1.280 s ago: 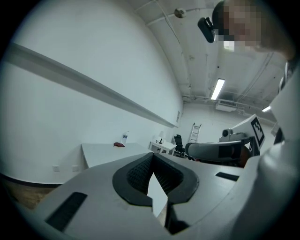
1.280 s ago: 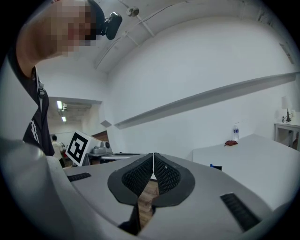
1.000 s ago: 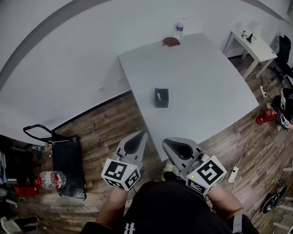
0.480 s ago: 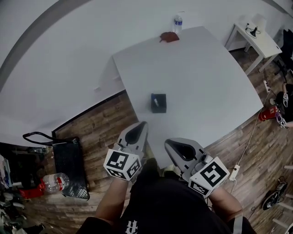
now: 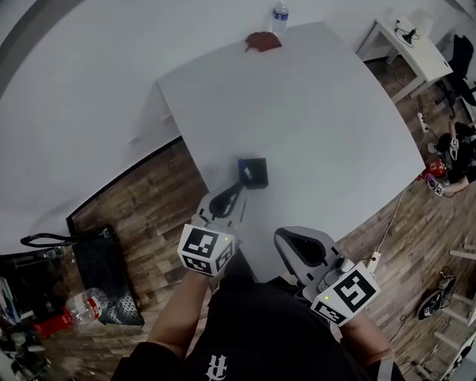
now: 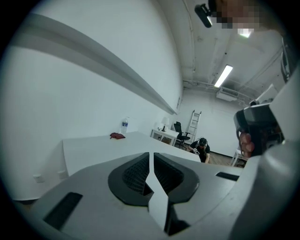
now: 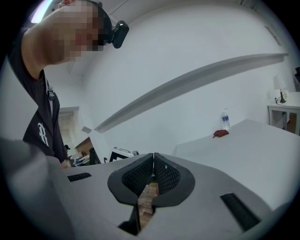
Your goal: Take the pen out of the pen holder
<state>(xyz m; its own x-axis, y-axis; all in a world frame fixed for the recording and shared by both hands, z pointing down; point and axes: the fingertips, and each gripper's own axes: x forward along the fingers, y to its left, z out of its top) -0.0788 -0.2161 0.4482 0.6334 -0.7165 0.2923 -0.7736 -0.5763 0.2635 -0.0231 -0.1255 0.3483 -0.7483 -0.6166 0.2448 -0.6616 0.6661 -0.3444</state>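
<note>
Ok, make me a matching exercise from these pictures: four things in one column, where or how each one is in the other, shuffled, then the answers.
1. pen holder
2. water bottle
3. left gripper
4. black bag

A. on the wooden floor
B. at the far edge of the table, by a red item
C. jaws shut, tips close to the pen holder
D. on the table near its front edge

Pairs: 1-D, 2-B, 3-C, 4-A

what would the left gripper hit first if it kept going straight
Probably the pen holder: the left gripper, jaws shut, points at it from close by in the head view. Height is unclear; it might pass above.
</note>
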